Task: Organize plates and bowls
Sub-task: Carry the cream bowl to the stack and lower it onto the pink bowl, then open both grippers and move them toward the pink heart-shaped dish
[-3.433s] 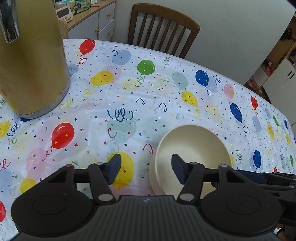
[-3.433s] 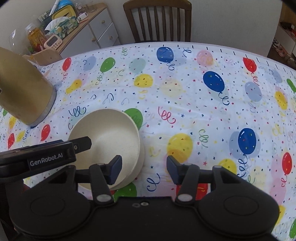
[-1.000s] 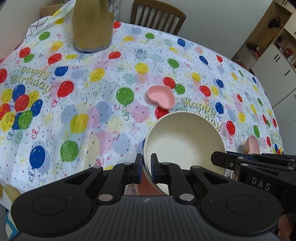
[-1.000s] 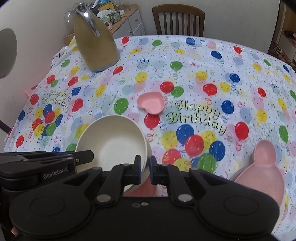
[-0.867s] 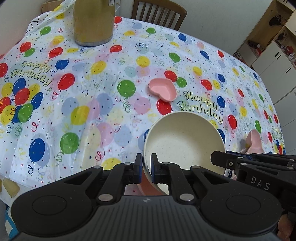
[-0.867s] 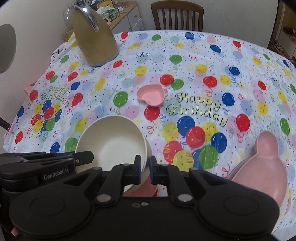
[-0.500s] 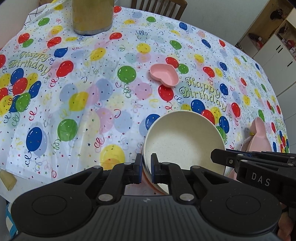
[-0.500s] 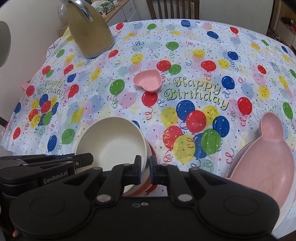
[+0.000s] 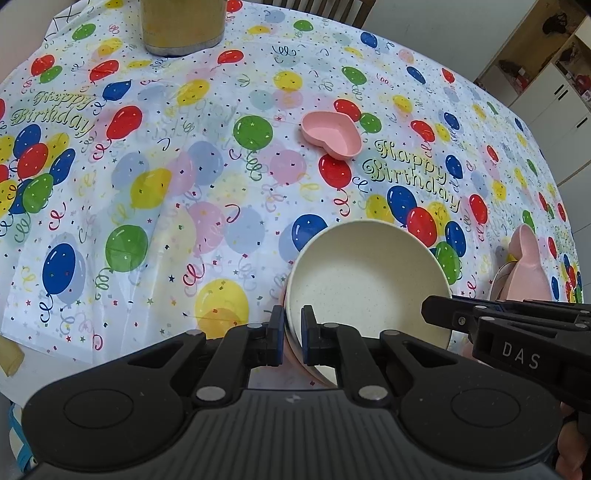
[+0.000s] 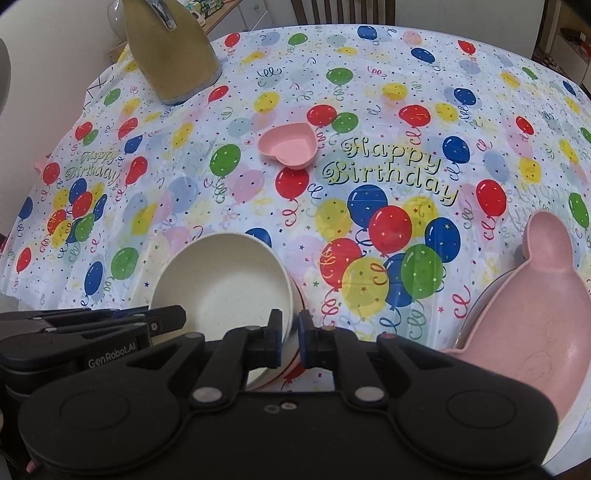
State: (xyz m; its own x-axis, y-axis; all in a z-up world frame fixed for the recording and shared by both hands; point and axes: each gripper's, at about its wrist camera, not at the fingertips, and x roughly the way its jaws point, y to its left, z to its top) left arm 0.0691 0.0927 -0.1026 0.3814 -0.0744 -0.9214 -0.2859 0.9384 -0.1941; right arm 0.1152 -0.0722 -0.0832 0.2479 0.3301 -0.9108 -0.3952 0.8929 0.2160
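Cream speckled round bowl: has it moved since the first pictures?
Yes. The cream bowl, once beside the gold kettle, now sits well nearer the table's front edge, past the pink heart-shaped dish.

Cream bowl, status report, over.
Left gripper and right gripper both shut on cream bowl rim, opposite sides. Pink rim visible underneath. Nothing blocking.

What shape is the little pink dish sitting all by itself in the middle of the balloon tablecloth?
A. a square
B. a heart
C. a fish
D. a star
B. The small pink plastic dish has two rounded lobes at the top and narrows to a point at the bottom, so it is a heart; it sits alone on the balloon-print tablecloth.
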